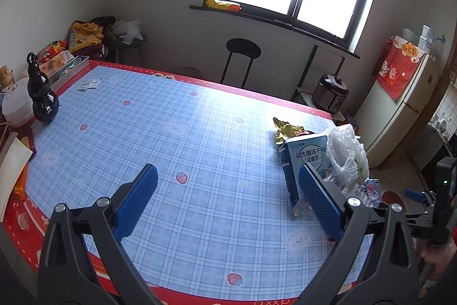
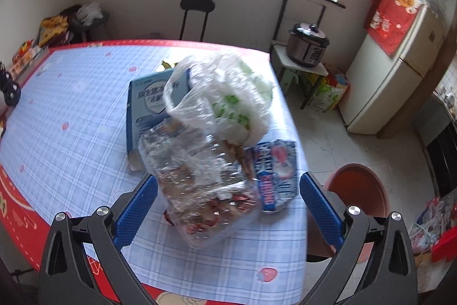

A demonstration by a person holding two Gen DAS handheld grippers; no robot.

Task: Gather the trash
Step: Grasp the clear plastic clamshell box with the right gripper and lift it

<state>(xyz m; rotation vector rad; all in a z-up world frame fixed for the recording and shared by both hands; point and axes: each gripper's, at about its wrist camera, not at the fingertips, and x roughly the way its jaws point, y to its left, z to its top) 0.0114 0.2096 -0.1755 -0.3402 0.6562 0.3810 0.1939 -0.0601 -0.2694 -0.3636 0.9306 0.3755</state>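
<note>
A heap of trash lies at the table's right edge. In the right wrist view it holds a crumpled clear plastic wrap, a white plastic bag, a blue-white box and a small blue-pink packet. My right gripper is open, its blue pads on either side of the clear wrap. In the left wrist view my left gripper is open and empty above the tablecloth, with the box, white bag and a gold foil wrapper by its right finger.
A brown bin stands on the floor beside the table's right edge. A black gourd-shaped bottle and a white pot stand at the table's left. A stool, a rice cooker and a fridge stand beyond.
</note>
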